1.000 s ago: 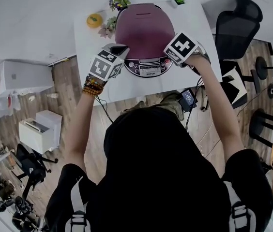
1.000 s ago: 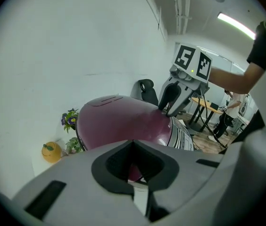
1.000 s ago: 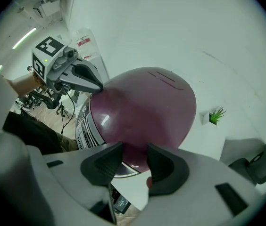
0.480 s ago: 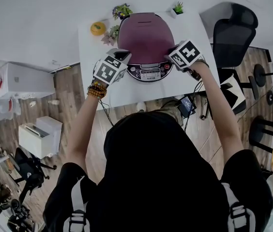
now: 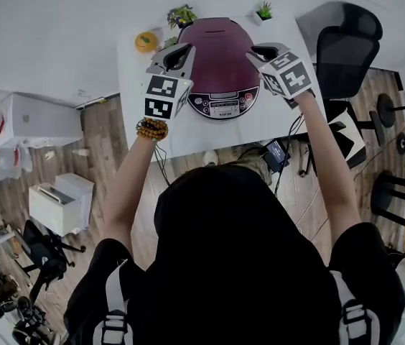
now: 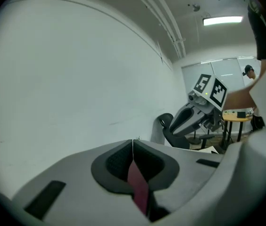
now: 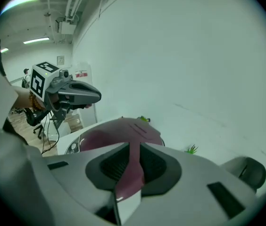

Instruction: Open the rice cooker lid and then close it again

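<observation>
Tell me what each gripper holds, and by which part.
Nothing. The left gripper is shut and empty; the right gripper has just been closing its jaws, with nothing between them.

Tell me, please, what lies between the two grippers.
In the head view the closed maroon rice cooker lid lies between the left gripper and the right gripper, whose jaws have just been closing with nothing held between them.

Left gripper closed, right gripper closing

The round maroon rice cooker at upper centre has a smooth lid with a soft sheen. The white table under it looks smooth and matt; the brown plank floor to its left looks wooden.
</observation>
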Demonstrator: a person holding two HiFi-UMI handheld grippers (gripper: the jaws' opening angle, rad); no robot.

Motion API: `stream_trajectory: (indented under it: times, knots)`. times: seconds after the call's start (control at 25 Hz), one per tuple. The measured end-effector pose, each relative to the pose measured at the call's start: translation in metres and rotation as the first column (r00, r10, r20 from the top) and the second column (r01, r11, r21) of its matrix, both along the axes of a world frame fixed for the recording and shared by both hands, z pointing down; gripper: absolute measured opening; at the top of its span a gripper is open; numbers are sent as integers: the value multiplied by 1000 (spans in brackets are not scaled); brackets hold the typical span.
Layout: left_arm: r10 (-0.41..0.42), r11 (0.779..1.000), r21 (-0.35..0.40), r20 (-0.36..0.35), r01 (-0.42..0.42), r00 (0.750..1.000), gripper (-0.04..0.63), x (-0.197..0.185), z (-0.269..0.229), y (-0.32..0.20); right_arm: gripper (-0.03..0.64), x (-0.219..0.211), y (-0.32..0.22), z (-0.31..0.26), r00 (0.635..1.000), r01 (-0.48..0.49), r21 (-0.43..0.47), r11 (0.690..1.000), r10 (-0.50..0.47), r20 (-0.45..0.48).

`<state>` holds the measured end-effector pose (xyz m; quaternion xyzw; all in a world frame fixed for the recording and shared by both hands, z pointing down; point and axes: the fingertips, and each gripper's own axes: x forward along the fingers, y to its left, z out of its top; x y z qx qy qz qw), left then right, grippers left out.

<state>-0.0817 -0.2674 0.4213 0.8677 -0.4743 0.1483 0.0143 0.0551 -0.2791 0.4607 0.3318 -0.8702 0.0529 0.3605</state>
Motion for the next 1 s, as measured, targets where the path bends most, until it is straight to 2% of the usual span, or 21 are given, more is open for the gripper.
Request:
stream_trajectory:
  times: [0.16, 0.28, 0.36, 0.52, 0.6, 0.8, 0.88, 1.0]
  knots:
    - [-64, 995, 71, -47, 68, 997, 25, 0, -28, -4, 80, -14, -5, -47, 991, -43, 179, 983, 19, 133]
    - [-75, 987, 140, -52, 82, 996, 25, 6, -43, 0, 80, -26, -1, -69, 978, -62, 285, 956, 1, 209]
    - [-77, 980, 179, -80, 90, 994, 25, 10, -49, 6, 80, -33, 6, -76, 971, -77, 340, 937, -8, 240]
    - [-76, 960, 255, -150, 113, 986, 23, 12, -61, 19, 72, -41, 24, -81, 936, -103, 378, 920, -39, 350]
    - [-95, 954, 264, -174, 140, 980, 25, 8, -60, 23, 70, -44, 34, -84, 918, -114, 398, 910, -56, 392]
    - [-126, 941, 290, -172, 173, 977, 25, 6, -61, 31, 55, -43, 51, -92, 888, -172, 452, 875, -62, 456]
    - [-138, 933, 310, -164, 184, 977, 25, 6, -60, 35, 51, -44, 57, -98, 881, -193, 495, 847, -72, 468]
    - [-157, 924, 323, -170, 205, 973, 25, 7, -58, 41, 46, -48, 65, -108, 878, -224, 574, 788, -92, 469]
